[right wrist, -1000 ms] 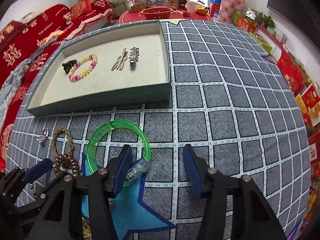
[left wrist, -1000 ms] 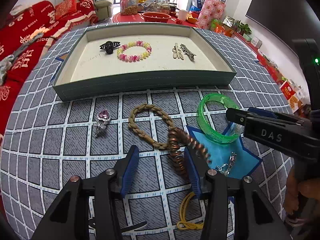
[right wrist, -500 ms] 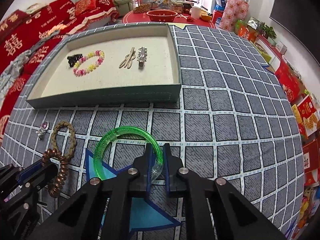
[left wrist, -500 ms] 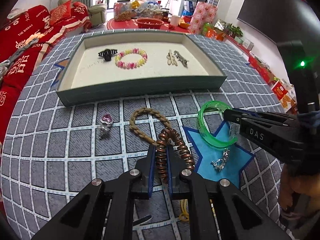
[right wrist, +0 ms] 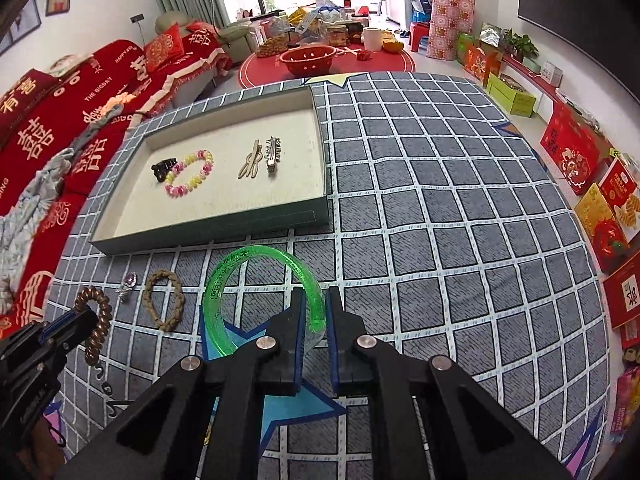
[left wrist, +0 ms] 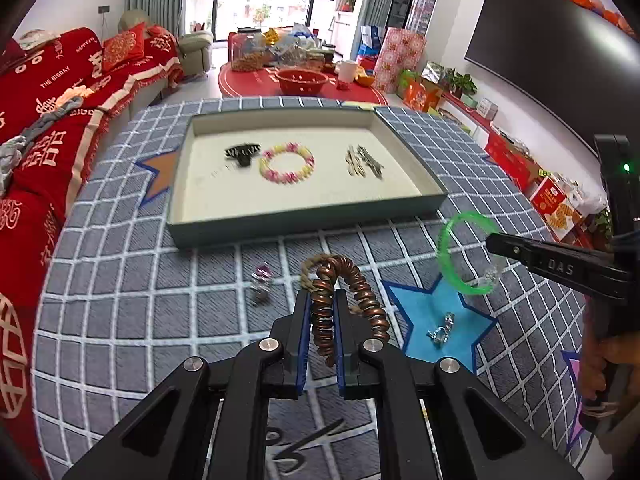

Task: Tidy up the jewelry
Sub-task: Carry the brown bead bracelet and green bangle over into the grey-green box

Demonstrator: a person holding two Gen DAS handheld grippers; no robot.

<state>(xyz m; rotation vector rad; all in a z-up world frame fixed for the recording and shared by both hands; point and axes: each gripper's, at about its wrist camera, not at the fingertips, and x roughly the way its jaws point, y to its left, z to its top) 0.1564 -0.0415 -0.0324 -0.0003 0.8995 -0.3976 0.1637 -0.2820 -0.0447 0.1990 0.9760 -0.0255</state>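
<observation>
Your left claw (left wrist: 322,312) was squeezed shut on the brown coil band (left wrist: 348,300). The band stood up between the two blue pads and curled over to the right, off the cloth. In the right camera the same band (right wrist: 94,322) hung from that claw at the left edge.

Your right claw (right wrist: 312,316) was squeezed shut on the green bangle (right wrist: 260,300). The pads pinched its right side, and the ring stood up and leaned to the left. From the left camera the bangle (left wrist: 466,254) was in the air at the tip of the right claw (left wrist: 494,240), above the blue star (left wrist: 436,312).

The tray (right wrist: 208,232) sat further back on the checked cloth (right wrist: 440,208). Inside it lay a black hair claw (right wrist: 162,170) touching a pink and yellow bead bracelet (right wrist: 190,174). Two hair clips (right wrist: 262,156) lay side by side to the right of them.

On the cloth in front of the tray lay a tan braided bracelet (right wrist: 164,300). Just to its left was a small silver piece with a purple stone (right wrist: 128,285). A little shiny silver thing (left wrist: 442,330) lay on the blue star, too blurry for you to name. An orange star (left wrist: 160,176) showed beside the left side of the tray.
</observation>
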